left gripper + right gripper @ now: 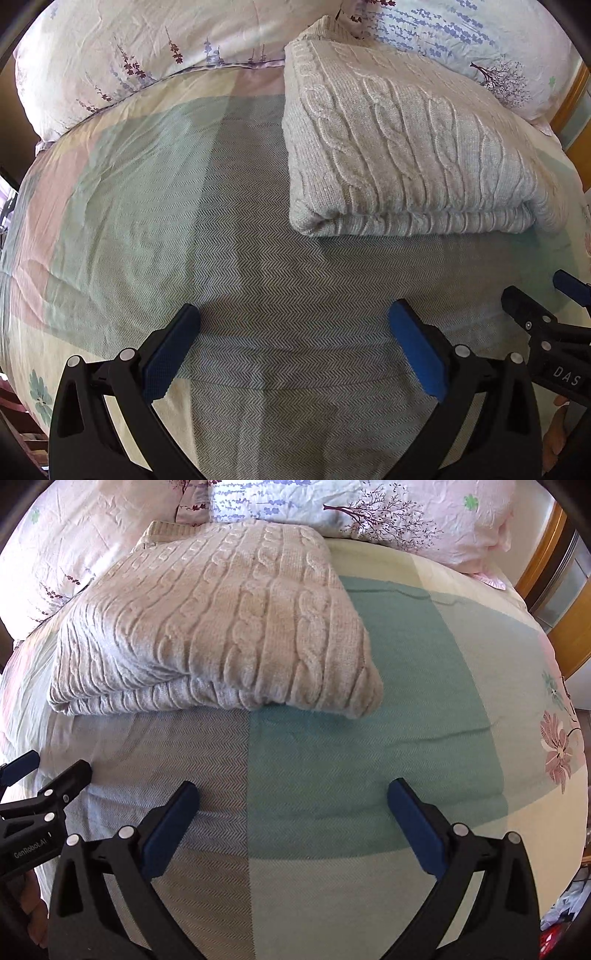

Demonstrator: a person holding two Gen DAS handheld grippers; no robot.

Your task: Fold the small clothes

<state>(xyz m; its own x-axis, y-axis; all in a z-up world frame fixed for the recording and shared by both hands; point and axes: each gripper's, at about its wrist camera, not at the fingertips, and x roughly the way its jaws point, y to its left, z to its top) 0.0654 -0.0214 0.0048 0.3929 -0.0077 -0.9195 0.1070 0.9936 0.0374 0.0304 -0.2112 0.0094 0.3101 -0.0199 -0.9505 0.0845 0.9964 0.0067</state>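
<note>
A cream cable-knit sweater [402,147] lies folded into a thick rectangle on the bed; it also shows in the right wrist view [221,627]. My left gripper [293,314] is open and empty, hovering over the bedspread in front of the sweater and apart from it. My right gripper [293,794] is open and empty too, in front of the sweater's right corner. Each gripper shows at the edge of the other's view: the right one [543,295] and the left one [55,764].
The bed is covered by a checked green, grey and cream herringbone bedspread [147,184]. Floral pillows [129,55] lie behind the sweater. A wooden frame [546,572] stands at the far right, past the bed's edge.
</note>
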